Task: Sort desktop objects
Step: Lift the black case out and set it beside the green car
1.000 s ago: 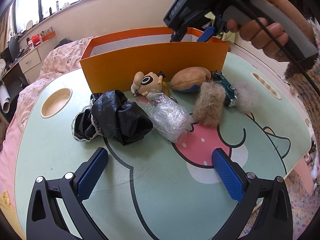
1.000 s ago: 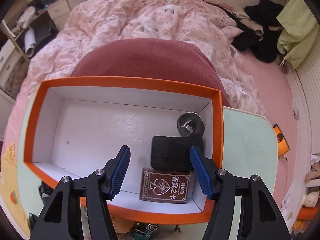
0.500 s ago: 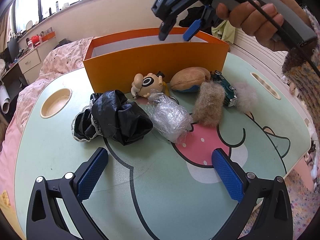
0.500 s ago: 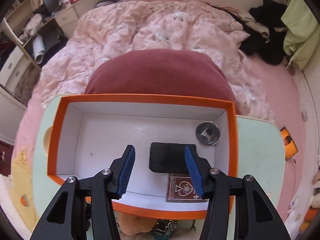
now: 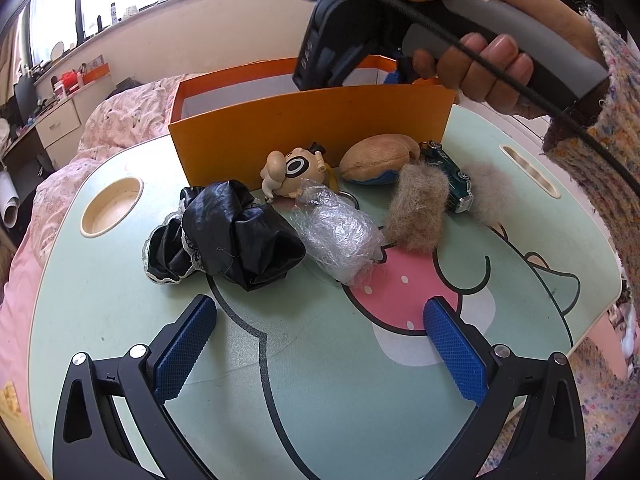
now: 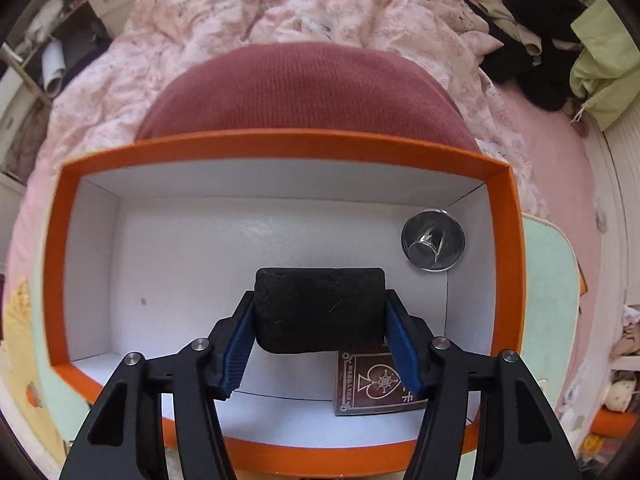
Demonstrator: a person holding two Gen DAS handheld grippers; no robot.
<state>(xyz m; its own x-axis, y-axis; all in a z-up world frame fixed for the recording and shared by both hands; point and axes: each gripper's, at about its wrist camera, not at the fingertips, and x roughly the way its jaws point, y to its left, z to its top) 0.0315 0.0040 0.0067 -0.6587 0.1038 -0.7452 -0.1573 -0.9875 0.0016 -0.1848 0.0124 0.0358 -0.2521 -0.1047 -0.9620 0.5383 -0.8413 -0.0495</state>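
Three things already lie inside the orange box (image 6: 500,264): a black block (image 6: 320,308), a shiny metal cup (image 6: 432,240) tipped in the far right corner, and a brown card case (image 6: 376,384) flat on the white floor near the front wall; the right gripper (image 6: 320,344) reaches down into the box with its blue pads pressed on either side of the black block, fingers partly closed around it; whether the block rests on the box floor or hangs just above it I cannot tell.

Seven or so things wait on the green table (image 5: 100,300) in front of the box: a crumpled black bag (image 5: 236,236), a wad of clear plastic wrap (image 5: 340,236), a cartoon figurine (image 5: 294,172), a tan plush pouch (image 5: 380,160), a brown fur clump (image 5: 418,208), a green toy car (image 5: 452,176) and a paler fur clump (image 5: 490,192); the left gripper (image 5: 320,344) hovers over the bare table with fingers spread wide and nothing between them.

By my reckoning the sorting is under halfway done.
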